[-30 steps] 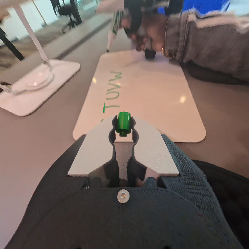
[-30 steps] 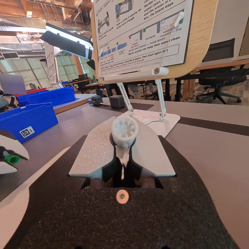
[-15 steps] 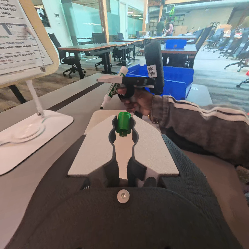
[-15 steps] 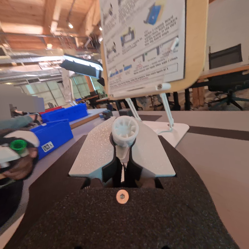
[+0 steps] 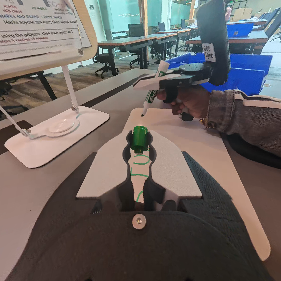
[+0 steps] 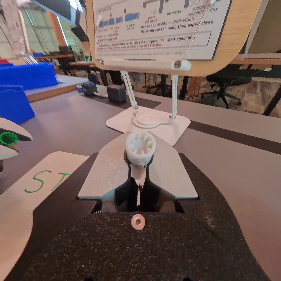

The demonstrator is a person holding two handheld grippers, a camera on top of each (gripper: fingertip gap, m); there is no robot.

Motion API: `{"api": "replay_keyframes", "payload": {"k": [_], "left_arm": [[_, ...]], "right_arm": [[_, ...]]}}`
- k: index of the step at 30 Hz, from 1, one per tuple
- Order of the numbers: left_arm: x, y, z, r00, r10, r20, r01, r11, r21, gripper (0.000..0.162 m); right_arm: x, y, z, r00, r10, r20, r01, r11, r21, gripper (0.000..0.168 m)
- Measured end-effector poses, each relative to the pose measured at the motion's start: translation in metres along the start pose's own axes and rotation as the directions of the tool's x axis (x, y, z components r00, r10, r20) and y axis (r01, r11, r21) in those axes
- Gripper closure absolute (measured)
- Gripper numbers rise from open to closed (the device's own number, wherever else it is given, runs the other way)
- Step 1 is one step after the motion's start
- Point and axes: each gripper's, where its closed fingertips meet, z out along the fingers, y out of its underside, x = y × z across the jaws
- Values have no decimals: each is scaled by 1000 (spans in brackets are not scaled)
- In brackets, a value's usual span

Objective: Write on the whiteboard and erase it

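Observation:
The whiteboard [image 5: 190, 152] lies flat on the grey table with green handwritten letters on it. My left gripper [image 5: 139, 135] is shut on the green marker cap [image 5: 138, 140] and hovers low over the letters. My right gripper [image 5: 146, 82], held by a person's hand [image 5: 187, 103], is shut on the green marker [image 5: 152, 94]. The marker tip points down at the board's far left corner; touching or not, I cannot tell. In the right wrist view the right gripper [image 6: 140, 146] grips the marker's white rear end [image 6: 140, 146], with the whiteboard [image 6: 15, 220] at lower left and the left gripper [image 6: 9, 141] at the left edge.
A document stand with a white base [image 5: 57, 133] stands left of the board and holds an instruction sheet; it also shows in the right wrist view [image 6: 174, 126]. Blue bins [image 5: 250, 71] stand behind the right hand. Two small dark devices [image 6: 116, 95] sit farther back on the table.
My left gripper has tilted up from looking down at the board and come in low over the letters. My right gripper has swung the marker tip down to the board's far corner.

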Motion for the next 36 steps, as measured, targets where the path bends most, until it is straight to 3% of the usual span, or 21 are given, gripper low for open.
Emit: {"api": "replay_keyframes", "payload": {"k": [15,23,28,36], "left_arm": [[4,2,0,1000,9,-15,-9,1000,-13,143],[4,3,1,1000,7,-19,-7,1000,-21,143],[4,5,1,1000,12,-22,-13,999,-29,143],[5,5,1,1000,11,-28,-12,999,-30,143]], "right_arm": [[6,33,15,998,-48,-43,39,978,-206,154],[-18,42,-5,994,93,58,-70,945,-319,154],[-8,24,2,996,87,27,-81,980,-183,154],[-4,33,16,1000,30,0,-29,979,-200,154]]}}
